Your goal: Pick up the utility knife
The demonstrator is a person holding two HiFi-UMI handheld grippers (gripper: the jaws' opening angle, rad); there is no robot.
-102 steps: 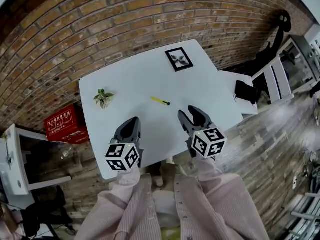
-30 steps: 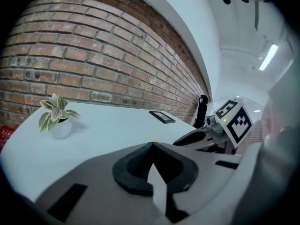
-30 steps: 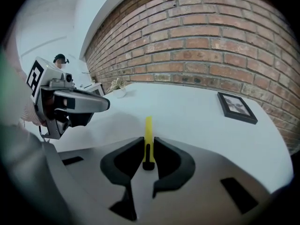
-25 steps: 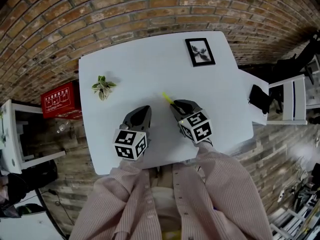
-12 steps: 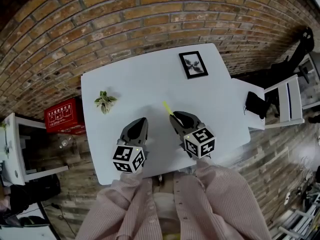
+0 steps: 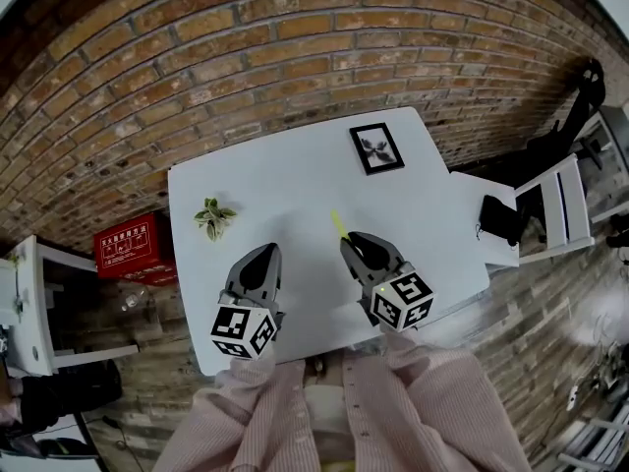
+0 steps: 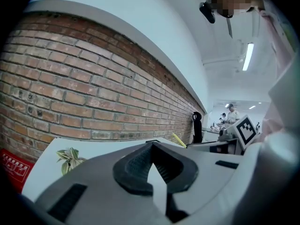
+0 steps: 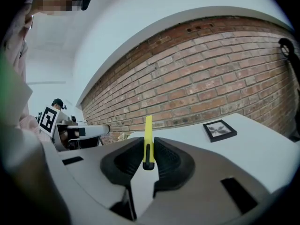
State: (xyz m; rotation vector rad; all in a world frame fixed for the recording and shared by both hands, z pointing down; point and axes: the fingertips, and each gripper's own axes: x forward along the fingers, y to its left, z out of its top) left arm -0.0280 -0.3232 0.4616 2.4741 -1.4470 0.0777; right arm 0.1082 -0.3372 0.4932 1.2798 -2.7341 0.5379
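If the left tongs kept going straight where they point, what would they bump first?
The left tongs would probably reach the brick wall first, passing above the white table; the plant sits aside. Depth is unclear.

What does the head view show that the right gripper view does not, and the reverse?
Only the head view: the red crate and the marker cube on the right tool. Only the right gripper view: that tool's pads pressed on the yellow utility knife. Both: the knife, the framed picture, the brick wall, the left tool.
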